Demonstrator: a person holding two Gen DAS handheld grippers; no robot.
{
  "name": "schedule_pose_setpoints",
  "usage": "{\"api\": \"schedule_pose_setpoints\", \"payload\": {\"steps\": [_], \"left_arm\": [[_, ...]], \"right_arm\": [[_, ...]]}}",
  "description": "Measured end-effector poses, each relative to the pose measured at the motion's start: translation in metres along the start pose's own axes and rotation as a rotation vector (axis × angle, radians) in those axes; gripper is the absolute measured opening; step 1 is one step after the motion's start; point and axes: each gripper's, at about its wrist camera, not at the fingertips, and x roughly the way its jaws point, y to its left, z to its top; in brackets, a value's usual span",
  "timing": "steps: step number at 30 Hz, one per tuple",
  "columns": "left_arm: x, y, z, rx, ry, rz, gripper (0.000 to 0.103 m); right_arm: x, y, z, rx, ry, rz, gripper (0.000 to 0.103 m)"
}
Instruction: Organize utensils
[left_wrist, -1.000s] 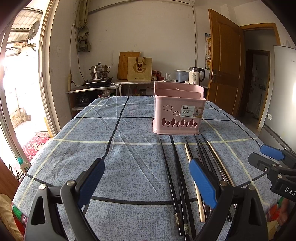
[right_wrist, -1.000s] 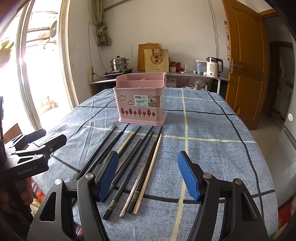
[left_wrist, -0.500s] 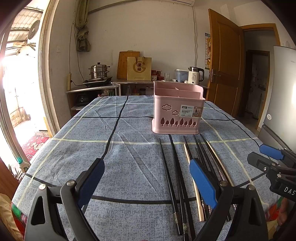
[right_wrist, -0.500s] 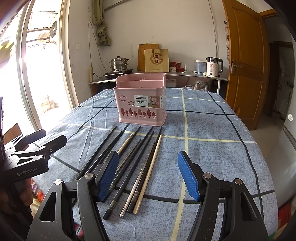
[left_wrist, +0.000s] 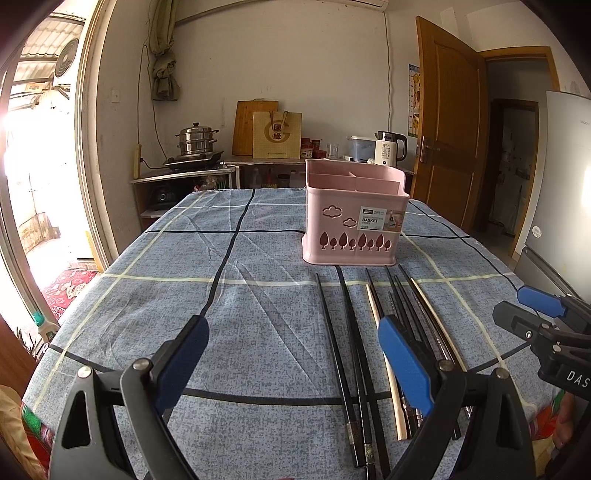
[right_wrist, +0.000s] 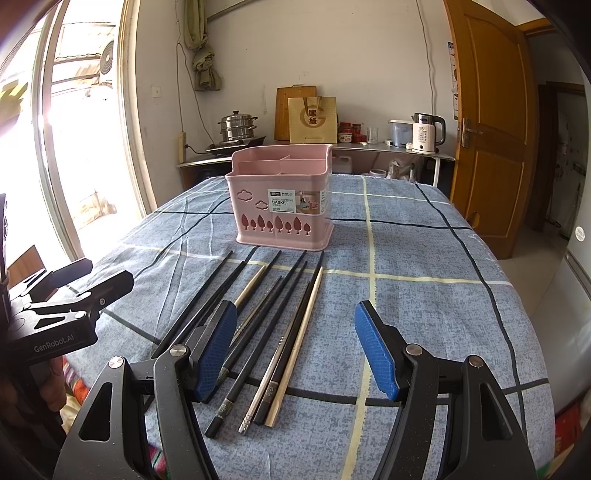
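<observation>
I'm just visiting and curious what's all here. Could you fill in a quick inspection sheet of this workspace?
Surface: table under a blue checked tablecloth.
Job's things: pink utensil basket, compartments look empty; chopsticks lying loose in front of it.
Clutter: nothing seen on the table.
Grippers: left gripper and right gripper open, holding nothing.
Cables: cord on the wall.
Surroundings: steamer pot, kettle, wooden door.

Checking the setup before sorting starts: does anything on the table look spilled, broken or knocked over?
Nothing stands out. The pink basket stands upright on the tablecloth, and the chopsticks lie loose in a rough fan in front of it, some overlapping. Both hand-held grippers, left and right, are open and hold nothing.
</observation>
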Motion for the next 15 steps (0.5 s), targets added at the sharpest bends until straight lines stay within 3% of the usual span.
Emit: {"api": "schedule_pose_setpoints", "payload": {"steps": [15], "left_arm": [[0.0071,0.0011,-0.0006,0.005,0.022,-0.010,0.095]], "right_arm": [[0.0032,0.0000,-0.0009,0.004,0.005,0.000,0.067]]}}
